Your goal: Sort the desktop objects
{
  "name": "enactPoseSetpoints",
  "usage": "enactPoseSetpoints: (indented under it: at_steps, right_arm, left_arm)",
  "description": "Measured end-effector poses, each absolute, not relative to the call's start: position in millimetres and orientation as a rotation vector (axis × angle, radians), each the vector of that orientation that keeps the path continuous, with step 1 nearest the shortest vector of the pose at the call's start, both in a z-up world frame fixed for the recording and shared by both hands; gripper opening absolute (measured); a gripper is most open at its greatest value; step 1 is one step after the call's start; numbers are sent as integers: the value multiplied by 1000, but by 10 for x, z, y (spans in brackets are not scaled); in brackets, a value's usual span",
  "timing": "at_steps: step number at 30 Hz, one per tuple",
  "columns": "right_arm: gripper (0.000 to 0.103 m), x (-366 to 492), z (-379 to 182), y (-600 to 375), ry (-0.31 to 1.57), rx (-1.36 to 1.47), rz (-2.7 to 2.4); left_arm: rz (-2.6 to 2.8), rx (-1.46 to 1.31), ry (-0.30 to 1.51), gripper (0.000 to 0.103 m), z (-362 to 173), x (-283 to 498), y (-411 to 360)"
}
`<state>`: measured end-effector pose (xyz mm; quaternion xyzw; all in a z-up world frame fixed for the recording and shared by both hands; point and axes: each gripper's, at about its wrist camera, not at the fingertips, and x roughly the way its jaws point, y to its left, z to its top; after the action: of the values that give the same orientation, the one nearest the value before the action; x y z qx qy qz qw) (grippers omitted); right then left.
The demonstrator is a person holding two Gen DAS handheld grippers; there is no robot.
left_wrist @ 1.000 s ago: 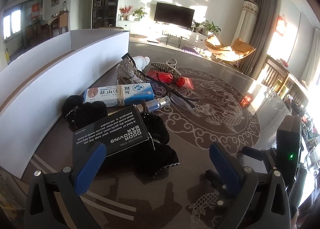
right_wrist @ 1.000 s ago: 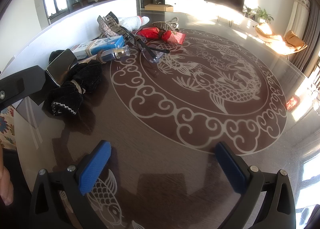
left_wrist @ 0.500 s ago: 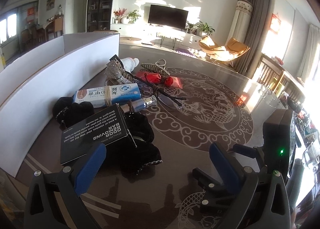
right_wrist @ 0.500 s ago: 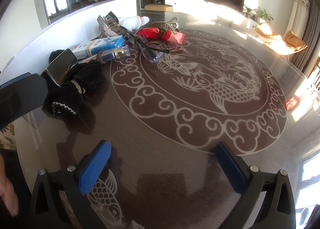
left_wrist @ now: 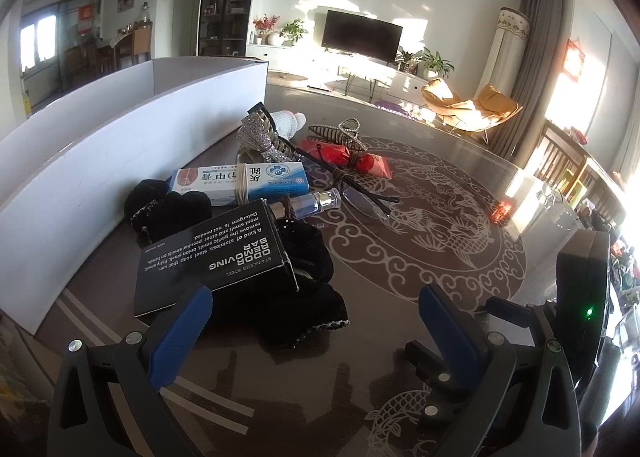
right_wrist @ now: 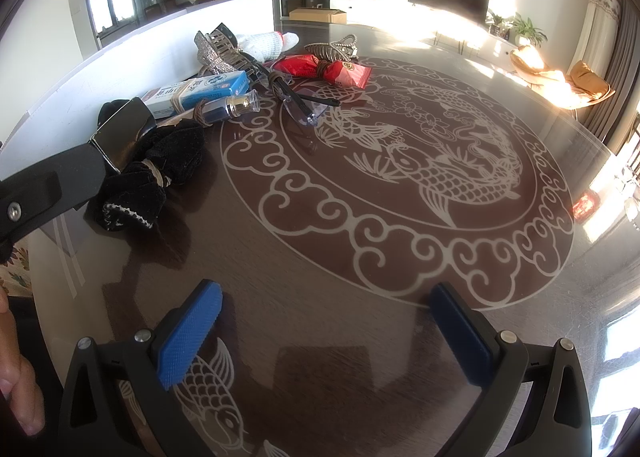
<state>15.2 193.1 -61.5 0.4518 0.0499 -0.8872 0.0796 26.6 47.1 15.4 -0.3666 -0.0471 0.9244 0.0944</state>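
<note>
Left wrist view: left gripper (left_wrist: 314,317) low over the worktop (left_wrist: 400,321), blue-padded fingers (left_wrist: 182,321) spread wide, nothing between them. Directly ahead of the left finger, a black box (left_wrist: 210,257) with white lettering rests tilted on black fabric (left_wrist: 304,297). Behind it lie a blue-and-white carton (left_wrist: 240,182) bound with a band, a small spray bottle (left_wrist: 310,204), dark-framed glasses (left_wrist: 360,197), a red packet (left_wrist: 348,159), two hair claws (left_wrist: 260,135), and a white mesh-wrapped item (left_wrist: 288,121). All sit clustered beside a white board (left_wrist: 100,153) standing along the worktop's left edge. The right gripper's body (left_wrist: 580,297) shows at the lower right.

Right wrist view: right gripper (right_wrist: 324,333) over bare worktop (right_wrist: 320,257) with a fish and cloud pattern, fingers (right_wrist: 188,337) spread wide and empty. The pile lies well apart, up and left. The left gripper's dark finger (right_wrist: 52,185) enters from the left edge, its tip just beside the black box (right_wrist: 120,133). A hand (right_wrist: 12,369) shows at the lower left edge.
</note>
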Motion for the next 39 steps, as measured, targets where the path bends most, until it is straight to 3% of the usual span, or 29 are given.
enactPoseSetpoints:
  at_steps: [39]
  right_arm:
    - [103,152,-616,1930,149,1352,-2654]
  left_arm:
    - [2796,-1099,-73,103,114,251,545]
